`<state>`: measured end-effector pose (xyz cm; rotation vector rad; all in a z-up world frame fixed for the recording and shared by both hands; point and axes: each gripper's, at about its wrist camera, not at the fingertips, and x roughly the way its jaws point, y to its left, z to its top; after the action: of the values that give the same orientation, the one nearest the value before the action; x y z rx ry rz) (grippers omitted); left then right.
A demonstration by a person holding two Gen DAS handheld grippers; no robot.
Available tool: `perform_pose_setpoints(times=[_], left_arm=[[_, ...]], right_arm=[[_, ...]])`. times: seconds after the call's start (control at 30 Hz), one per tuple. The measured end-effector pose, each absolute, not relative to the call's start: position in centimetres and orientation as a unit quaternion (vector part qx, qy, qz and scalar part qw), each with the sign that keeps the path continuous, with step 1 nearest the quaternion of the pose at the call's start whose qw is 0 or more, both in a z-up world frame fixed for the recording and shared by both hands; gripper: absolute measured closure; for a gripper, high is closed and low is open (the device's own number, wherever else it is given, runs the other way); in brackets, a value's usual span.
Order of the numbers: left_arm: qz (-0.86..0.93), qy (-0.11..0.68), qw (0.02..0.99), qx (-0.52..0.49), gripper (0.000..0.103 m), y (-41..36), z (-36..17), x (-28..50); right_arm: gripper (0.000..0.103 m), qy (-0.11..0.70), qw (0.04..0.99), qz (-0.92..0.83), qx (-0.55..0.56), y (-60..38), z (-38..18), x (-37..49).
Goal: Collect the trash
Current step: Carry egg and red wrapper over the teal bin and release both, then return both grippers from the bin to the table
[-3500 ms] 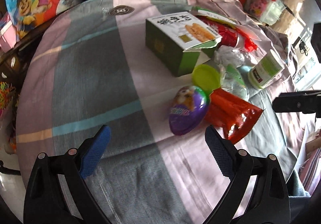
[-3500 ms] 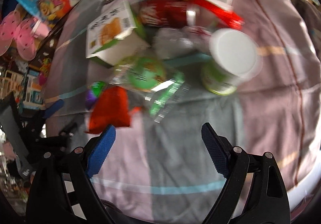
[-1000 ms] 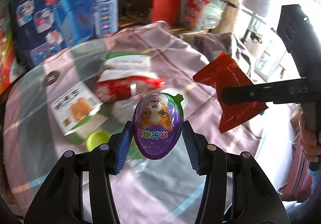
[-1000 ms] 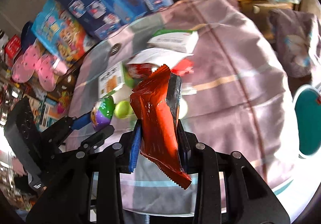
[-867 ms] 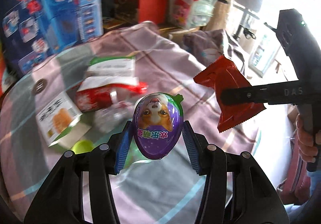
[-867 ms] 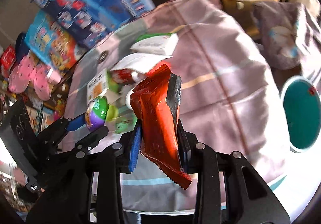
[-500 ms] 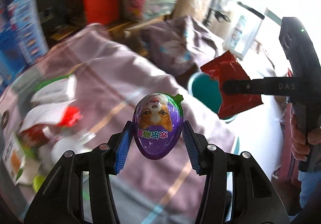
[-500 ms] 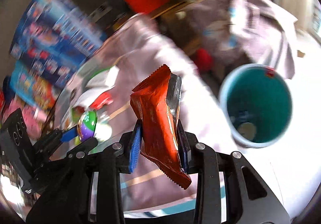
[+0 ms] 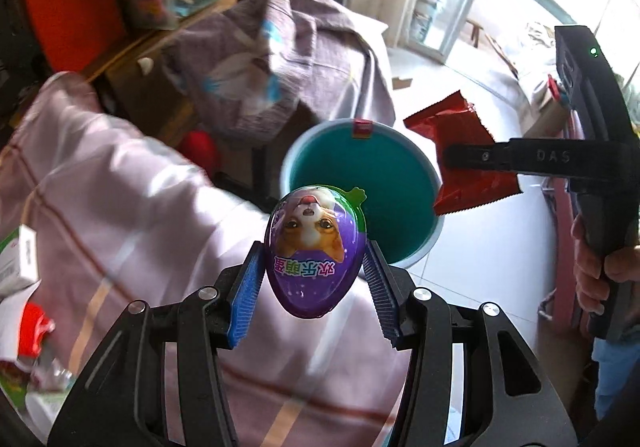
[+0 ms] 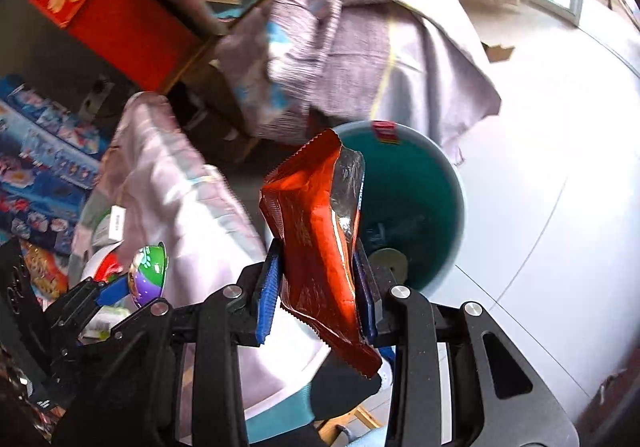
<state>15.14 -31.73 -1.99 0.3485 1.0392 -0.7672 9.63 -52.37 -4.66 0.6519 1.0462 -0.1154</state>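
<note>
2 pieces of trash hang in the air by the teal bin (image 9: 362,175), which stands on the floor past the tabletop (image 9: 132,207) edge. Left gripper (image 9: 316,279) pinches a purple toy egg (image 9: 316,251), long axis running forward along the jaws, bin mouth just ahead and below. Right gripper (image 10: 318,287) pinches a red snack wrapper (image 10: 320,231) upright — I judge it nearer the bin. "DAS" shows on the right gripper's body; the egg carries Chinese lettering.
</note>
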Motion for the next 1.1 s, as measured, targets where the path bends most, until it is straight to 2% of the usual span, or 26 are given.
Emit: perform_pose_setpoints(times=[0.27,0.33,0.37,0.53,0.6,0.7,0.87,1.1], left_arm=[[-0.367,0.505,0.760,0.180,0.051,-36.0,-5.2,17.1],[-0.368,0.509,0.756,0.184,0.051,-36.8,-5.8,17.5],[-0.369,0.511,0.754,0.186,0.051,-37.0,-6.1,17.5],[-0.372,0.523,0.743,0.191,0.051,-38.2,-7.7,18.2],[-0.373,0.527,0.739,0.194,0.051,-38.6,-8.1,18.2],[-0.373,0.531,0.734,0.200,0.050,-39.3,-8.6,18.1],[-0.365,0.528,0.740,0.199,0.028,-39.1,-8.5,18.2],[-0.357,0.518,0.756,0.181,0.013,-37.3,-7.2,18.0]], right_arm=[[0.061,0.512,0.790,-0.064,0.330,-54.4,-8.0,11.6],[0.048,0.513,0.785,-0.065,0.340,-54.9,-8.4,11.8],[0.038,0.511,0.785,-0.065,0.344,-55.1,-8.5,11.8],[0.036,0.508,0.782,-0.082,0.351,-56.2,-8.8,11.8],[0.030,0.508,0.781,-0.088,0.352,-56.5,-8.9,11.7],[0.030,0.510,0.778,-0.096,0.354,-56.9,-9.1,11.5],[0.028,0.514,0.773,-0.101,0.358,-56.9,-9.2,11.2],[0.025,0.521,0.770,-0.110,0.350,-55.9,-8.5,11.2]])
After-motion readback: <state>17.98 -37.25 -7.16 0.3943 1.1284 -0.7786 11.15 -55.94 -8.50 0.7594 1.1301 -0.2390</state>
